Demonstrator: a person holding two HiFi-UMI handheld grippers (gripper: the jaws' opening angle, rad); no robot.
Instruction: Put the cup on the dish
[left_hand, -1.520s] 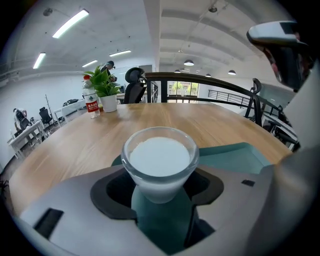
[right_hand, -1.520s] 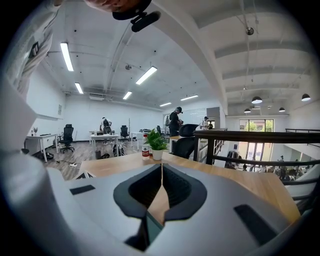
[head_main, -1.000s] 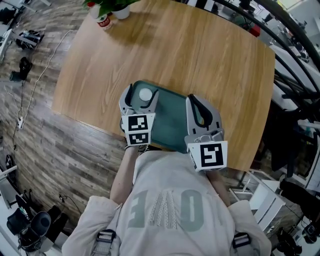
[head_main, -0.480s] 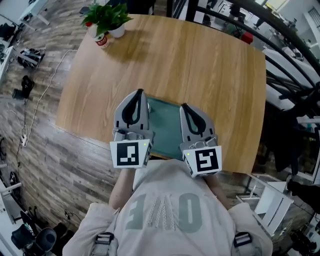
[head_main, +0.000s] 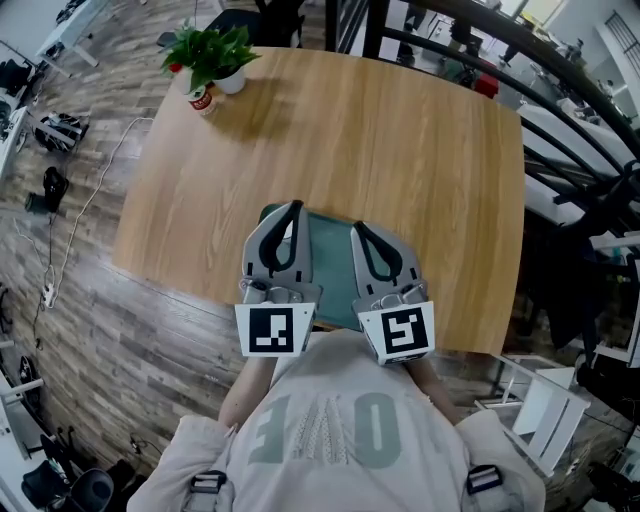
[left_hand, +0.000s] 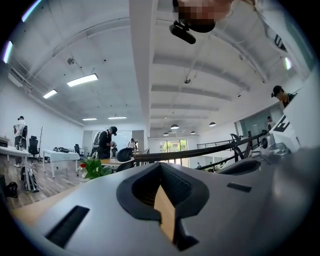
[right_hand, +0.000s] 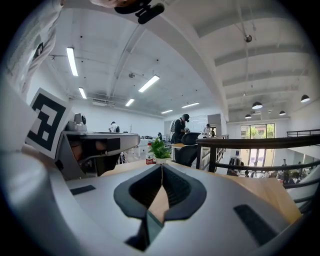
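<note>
Jaws pressed together, nothing between, on left gripper (head_main: 293, 208) and right gripper (head_main: 357, 227), side by side above green dish (head_main: 330, 250) near front edge of wooden counter (head_main: 350, 130). Cup out of sight. Potted plant (head_main: 212, 50) at far corner.

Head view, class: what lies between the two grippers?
A strip of the green tray, resting on the wooden table, lies between the left gripper and the right gripper; the head view shows it.
</note>
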